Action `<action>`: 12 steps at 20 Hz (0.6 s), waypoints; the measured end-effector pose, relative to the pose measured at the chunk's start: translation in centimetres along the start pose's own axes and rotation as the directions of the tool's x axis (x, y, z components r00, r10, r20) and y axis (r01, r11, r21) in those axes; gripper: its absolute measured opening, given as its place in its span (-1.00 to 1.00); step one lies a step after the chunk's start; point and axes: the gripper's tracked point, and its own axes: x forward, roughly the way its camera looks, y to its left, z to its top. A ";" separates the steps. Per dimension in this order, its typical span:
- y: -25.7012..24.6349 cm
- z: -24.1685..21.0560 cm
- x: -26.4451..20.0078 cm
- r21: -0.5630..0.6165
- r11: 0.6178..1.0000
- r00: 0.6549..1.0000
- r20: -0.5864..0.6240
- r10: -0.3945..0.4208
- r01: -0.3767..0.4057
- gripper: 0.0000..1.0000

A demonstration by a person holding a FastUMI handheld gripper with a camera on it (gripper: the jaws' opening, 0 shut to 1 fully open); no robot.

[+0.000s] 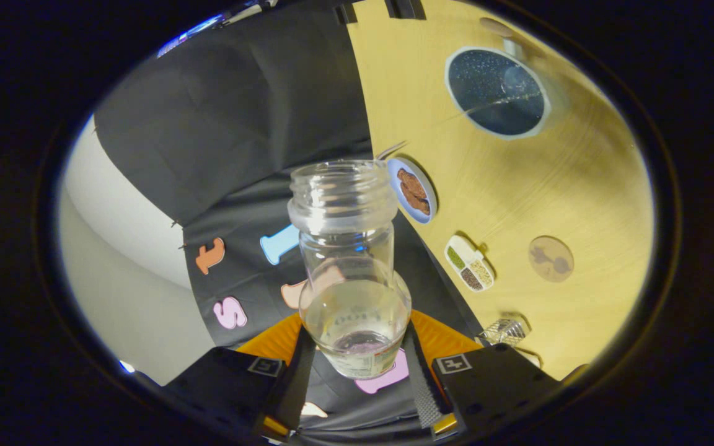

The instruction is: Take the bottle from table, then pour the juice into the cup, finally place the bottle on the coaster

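Against the booth's black cloth wall and a tilted wooden surface [518, 186], the gripper [357, 371] has its fingers clamped on a clear, uncapped bottle [351, 272] holding a little pale liquid. Beyond it on the surface lie a blue plate of cookies [411, 189], a small divided dish [470, 262], a round coaster [551, 258] and, farther off, a dark round plate [496, 93].

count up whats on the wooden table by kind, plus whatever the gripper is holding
bottle, clamped between the gripper fingers, open, a little clear liquid inside: 1
dark round plate with a pale rim: 1
small plate of brown food: 1
divided tray of grains: 1
round coaster: 1
small wire basket: 1
total: 6
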 end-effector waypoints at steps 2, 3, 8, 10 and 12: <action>0.1 0.0 0.1 0.010 1.000 1.000 0.003 0.004 -0.004 0.48; 0.3 0.0 0.0 0.016 1.000 1.000 0.006 0.007 -0.008 0.48; 0.8 0.5 0.2 0.044 0.999 1.000 0.021 0.019 -0.020 0.48; 1.0 0.7 0.2 0.052 0.998 0.999 0.027 0.020 -0.021 0.48; 1.0 0.8 0.3 0.062 0.998 0.999 0.033 0.021 -0.023 0.48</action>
